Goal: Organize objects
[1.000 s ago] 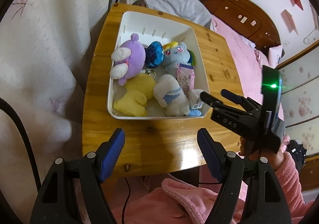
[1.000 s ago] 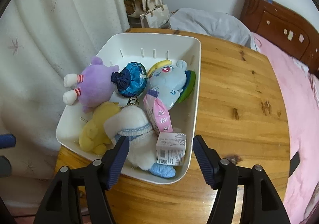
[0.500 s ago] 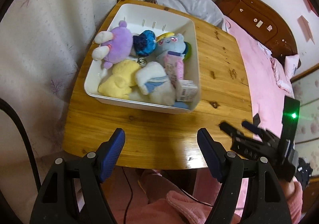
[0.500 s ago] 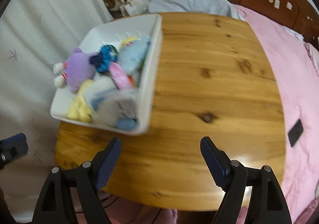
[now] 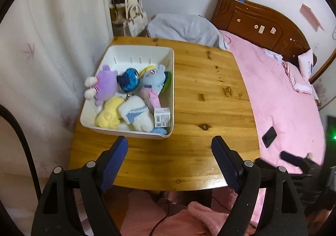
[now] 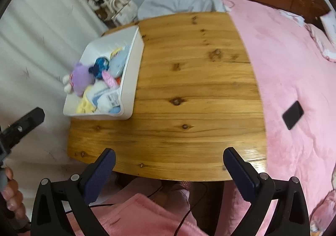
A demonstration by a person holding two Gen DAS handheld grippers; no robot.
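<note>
A white bin (image 5: 147,51) stands on the left side of a wooden table (image 5: 210,93). It holds a purple plush (image 5: 105,84), a blue ball (image 5: 129,79), a light blue pony plush (image 5: 154,79), a yellow plush (image 5: 108,115), a white plush (image 5: 136,115), a pink pack (image 5: 151,97) and a small carton (image 5: 162,118). The bin also shows in the right wrist view (image 6: 131,80). My left gripper (image 5: 169,161) is open and empty above the table's near edge. My right gripper (image 6: 168,170) is open and empty, pulled back past the near edge.
A pink bed (image 5: 283,99) with a black phone (image 5: 269,136) lies right of the table. A white curtain (image 5: 42,57) hangs on the left. A wooden headboard (image 5: 258,20) and a grey bundle (image 5: 184,28) stand behind. Pink-clad legs (image 6: 136,213) are below.
Both grippers have pulled back from the bin toward the near side of the table and stayed open. The right gripper has swung out of the left view's middle to its lower right.
</note>
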